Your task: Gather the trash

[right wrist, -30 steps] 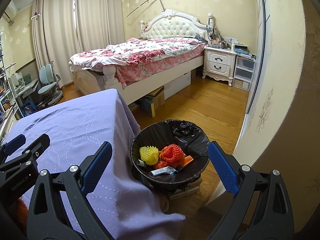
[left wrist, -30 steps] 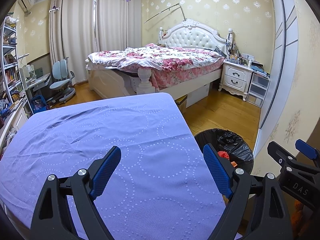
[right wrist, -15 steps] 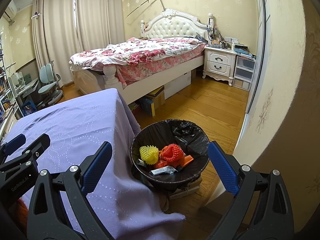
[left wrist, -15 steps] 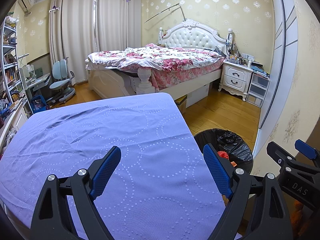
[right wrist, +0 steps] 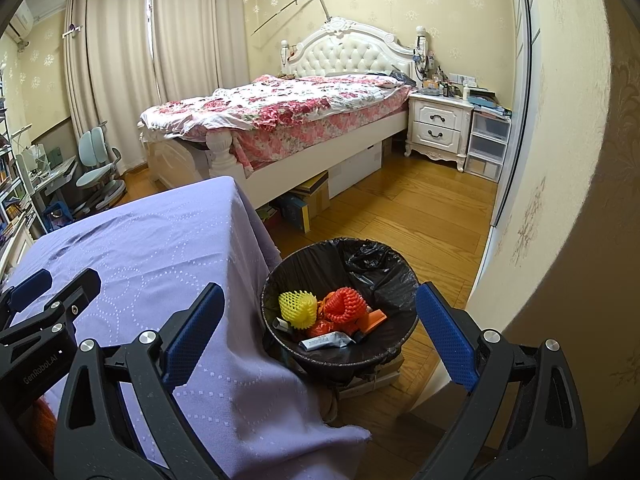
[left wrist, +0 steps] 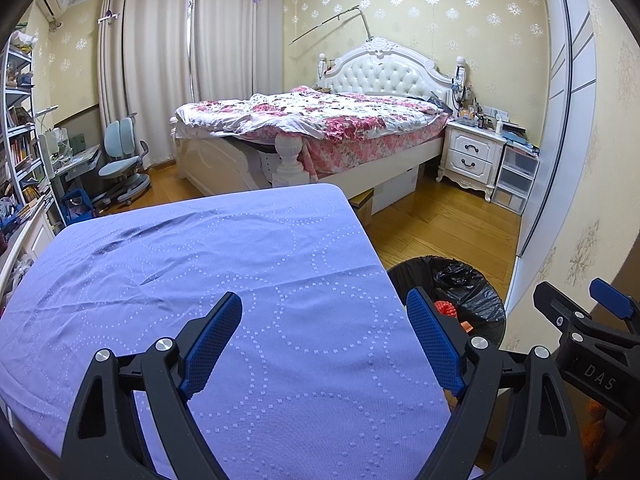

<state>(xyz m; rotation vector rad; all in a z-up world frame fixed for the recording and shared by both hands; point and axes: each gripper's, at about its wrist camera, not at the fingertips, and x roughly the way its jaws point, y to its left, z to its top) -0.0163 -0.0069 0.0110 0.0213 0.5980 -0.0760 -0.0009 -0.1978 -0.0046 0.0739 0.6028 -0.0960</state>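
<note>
Left gripper [left wrist: 324,344] hovering wide, empty, over purple tablecloth [left wrist: 200,264]; right gripper [right wrist: 320,328] gaping, empty, above trash bin [right wrist: 396,276].

Pale yellow wallpaper [left wrist: 420,4] with a white floral motif is covering the walls, and long beige curtains [left wrist: 160,64] are hanging closed at the far side. A white bed [left wrist: 320,128] with a tufted headboard is wearing a pink floral quilt, with a white nightstand [left wrist: 470,158] and clear plastic drawers [left wrist: 516,180] standing just beside it. Warm wooden floorboards [right wrist: 400,208] are catching the light. A pale blue desk chair [left wrist: 122,160] is sitting near a desk and bookshelves [left wrist: 18,132] at the left
</note>
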